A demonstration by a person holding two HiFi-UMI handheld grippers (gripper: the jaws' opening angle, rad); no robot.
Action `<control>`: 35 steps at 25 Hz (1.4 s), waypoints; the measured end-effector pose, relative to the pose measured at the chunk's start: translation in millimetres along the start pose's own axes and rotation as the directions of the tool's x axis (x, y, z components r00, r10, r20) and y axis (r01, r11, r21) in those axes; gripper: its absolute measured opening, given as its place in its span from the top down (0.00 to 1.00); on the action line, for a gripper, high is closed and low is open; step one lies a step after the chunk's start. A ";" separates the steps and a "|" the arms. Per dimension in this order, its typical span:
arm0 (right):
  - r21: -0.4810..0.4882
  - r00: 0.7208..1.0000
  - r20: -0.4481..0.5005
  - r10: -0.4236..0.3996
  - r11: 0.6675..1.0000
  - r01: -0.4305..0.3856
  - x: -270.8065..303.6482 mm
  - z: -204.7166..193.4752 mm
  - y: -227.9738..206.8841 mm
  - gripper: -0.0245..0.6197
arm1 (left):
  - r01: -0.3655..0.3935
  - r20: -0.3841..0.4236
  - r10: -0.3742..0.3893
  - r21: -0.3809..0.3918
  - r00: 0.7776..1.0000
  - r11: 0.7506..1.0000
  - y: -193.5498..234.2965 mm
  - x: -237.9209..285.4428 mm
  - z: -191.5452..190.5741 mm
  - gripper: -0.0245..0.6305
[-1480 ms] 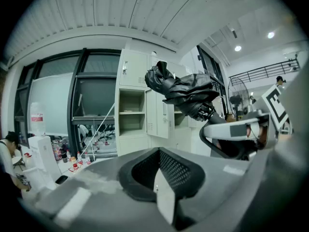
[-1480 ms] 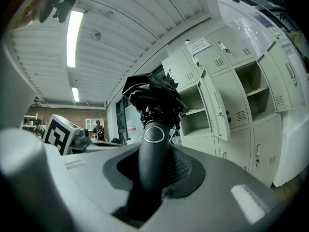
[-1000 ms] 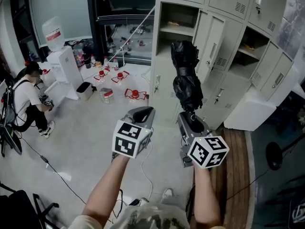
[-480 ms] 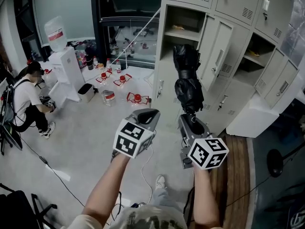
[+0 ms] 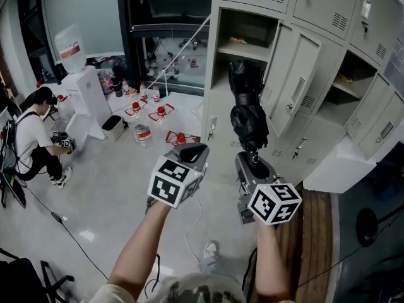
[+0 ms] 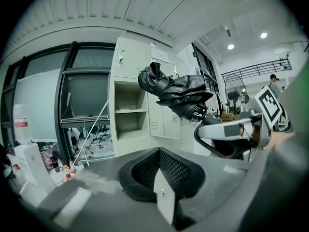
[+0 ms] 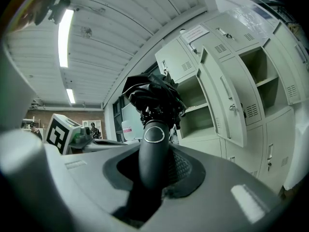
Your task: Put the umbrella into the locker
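The umbrella [image 5: 247, 115] is folded: soft, loose black cloth on a stiff shaft, probably light but top-heavy. It sticks out of the right claw [image 5: 253, 164], whose jaws are partly closed around the smooth round handle [image 7: 153, 151]. This seems the firm place to hold, though it may slip. The open locker [image 5: 216, 74] is ahead of this claw, behind the umbrella. The left claw [image 5: 193, 151], just beside, is closed and empty.

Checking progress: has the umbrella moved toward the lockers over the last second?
Yes. The umbrella has moved toward the open locker: its top now nearly reaches that compartment's lower edge.
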State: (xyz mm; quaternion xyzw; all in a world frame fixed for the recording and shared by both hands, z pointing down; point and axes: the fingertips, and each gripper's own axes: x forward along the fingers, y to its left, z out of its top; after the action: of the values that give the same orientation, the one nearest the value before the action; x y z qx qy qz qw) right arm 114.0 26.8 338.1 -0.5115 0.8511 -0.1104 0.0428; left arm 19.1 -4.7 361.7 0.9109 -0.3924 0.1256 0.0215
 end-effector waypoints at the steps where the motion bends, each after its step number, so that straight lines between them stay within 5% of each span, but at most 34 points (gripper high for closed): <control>1: -0.001 1.000 -0.004 0.003 1.000 -0.003 7.2 0.9 -6.3 0.81 | -0.005 -0.001 0.005 -0.004 1.000 1.000 5.2 8.3 1.2 0.96; 19: 0.017 0.997 -0.023 0.070 0.997 -0.069 117.5 28.4 -102.3 0.81 | -0.111 -0.033 0.110 -0.058 0.993 0.992 83.3 127.6 24.5 0.96; 35: 0.023 0.996 -0.020 0.091 0.996 -0.091 161.0 36.9 -127.9 0.81 | -0.135 -0.077 0.134 -0.013 0.988 0.991 110.2 167.0 29.3 0.96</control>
State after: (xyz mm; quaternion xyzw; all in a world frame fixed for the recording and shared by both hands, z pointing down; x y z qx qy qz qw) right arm 154.8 -178.1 338.3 -0.4706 0.8726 -0.1230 0.0445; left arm 56.3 -203.3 367.9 0.8767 -0.4531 0.1575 0.0362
